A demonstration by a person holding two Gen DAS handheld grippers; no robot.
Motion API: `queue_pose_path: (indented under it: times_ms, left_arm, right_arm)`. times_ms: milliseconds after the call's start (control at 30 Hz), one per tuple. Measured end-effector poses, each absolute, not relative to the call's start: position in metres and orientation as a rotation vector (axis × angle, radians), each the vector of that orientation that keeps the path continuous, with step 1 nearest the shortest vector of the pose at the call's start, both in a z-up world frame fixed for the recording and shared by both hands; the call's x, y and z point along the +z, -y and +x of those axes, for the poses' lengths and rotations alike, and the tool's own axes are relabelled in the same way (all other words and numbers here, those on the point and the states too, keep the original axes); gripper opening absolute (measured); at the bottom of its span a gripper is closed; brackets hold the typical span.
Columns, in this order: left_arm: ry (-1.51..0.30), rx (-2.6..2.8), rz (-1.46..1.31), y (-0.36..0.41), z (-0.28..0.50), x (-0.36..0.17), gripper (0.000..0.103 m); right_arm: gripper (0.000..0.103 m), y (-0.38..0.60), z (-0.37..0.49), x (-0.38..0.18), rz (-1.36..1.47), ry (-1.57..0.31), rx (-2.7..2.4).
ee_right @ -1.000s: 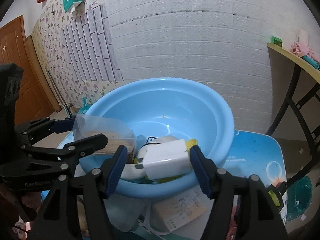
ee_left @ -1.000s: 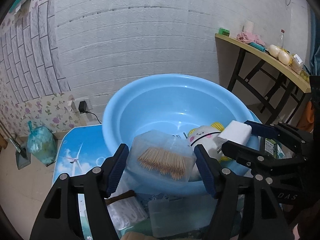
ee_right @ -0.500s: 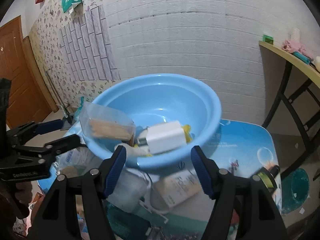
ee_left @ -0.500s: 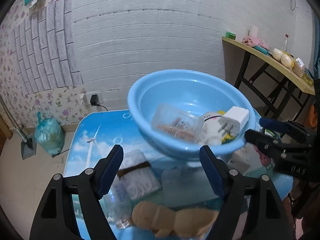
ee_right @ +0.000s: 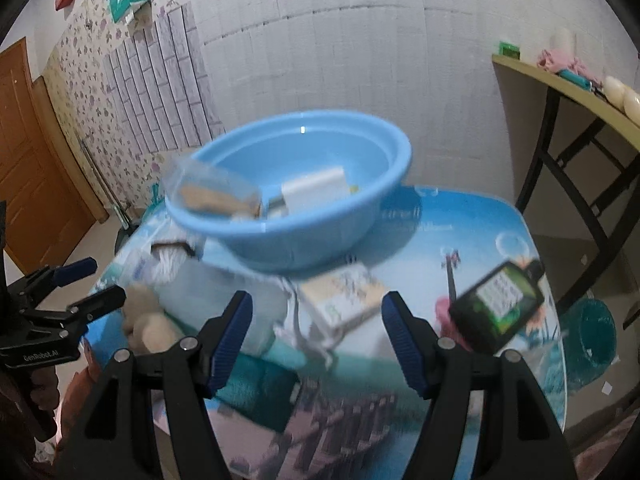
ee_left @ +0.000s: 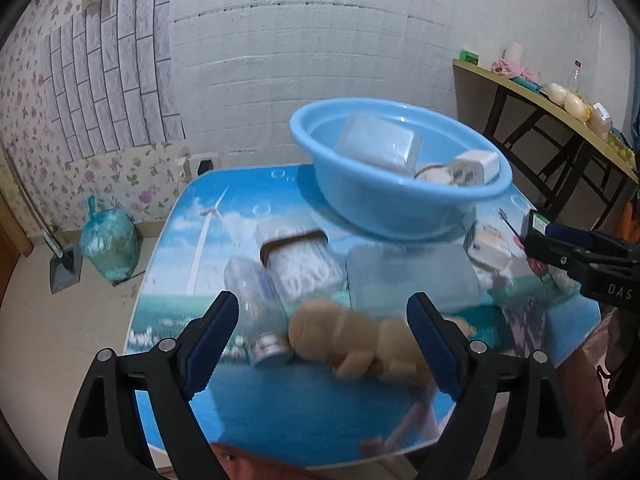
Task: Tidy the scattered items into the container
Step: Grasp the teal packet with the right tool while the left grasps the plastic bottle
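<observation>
A blue basin [ee_left: 400, 200] [ee_right: 312, 232] stands at the back of the table and holds a clear toothpick box [ee_left: 378, 142] [ee_right: 212, 192] and a white charger [ee_left: 476, 164] [ee_right: 314, 190]. My left gripper [ee_left: 322, 332] is open and empty, above a brown plush toy [ee_left: 352, 340] at the table's front. My right gripper [ee_right: 316, 332] is open and empty, above a small white carton [ee_right: 344, 292]. A clear bottle [ee_left: 256, 300], a pack of cotton swabs [ee_left: 300, 260], a clear flat lid [ee_left: 408, 276] and a dark green bottle [ee_right: 500, 300] lie on the table.
The table top [ee_left: 224, 232] carries a blue sky print and ends close below both grippers. A white brick wall stands behind it. A wooden shelf on black legs [ee_right: 560, 92] stands at the right. A green rubbish bag [ee_left: 108, 240] sits on the floor at the left.
Both grippers let go of the toothpick box and the charger into the basin, then drew back and up. The table's front with its scattered items has come into view.
</observation>
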State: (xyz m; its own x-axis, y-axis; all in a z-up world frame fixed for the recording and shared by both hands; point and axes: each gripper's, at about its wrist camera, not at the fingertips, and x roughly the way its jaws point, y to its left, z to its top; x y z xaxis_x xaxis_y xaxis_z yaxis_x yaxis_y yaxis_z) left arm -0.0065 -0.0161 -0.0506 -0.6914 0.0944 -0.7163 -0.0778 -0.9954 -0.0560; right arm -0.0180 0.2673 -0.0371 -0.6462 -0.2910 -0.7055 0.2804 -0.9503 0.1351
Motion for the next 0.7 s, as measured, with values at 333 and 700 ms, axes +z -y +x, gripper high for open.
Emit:
queue_pose_path:
  times_ms: [333,700]
  left_arm:
    - [-0.005,2.813,-1.155,0.020,0.014,-0.056,0.091]
    - [0.158,2.901,-1.241,0.060,0.014,-0.066,0.091]
  right_arm:
    - [0.067,-0.270,0.002,-0.060,1.205,-0.004,-2.561]
    - [0.067,-0.257,0.009,-0.067,1.228,-0.048,-2.512]
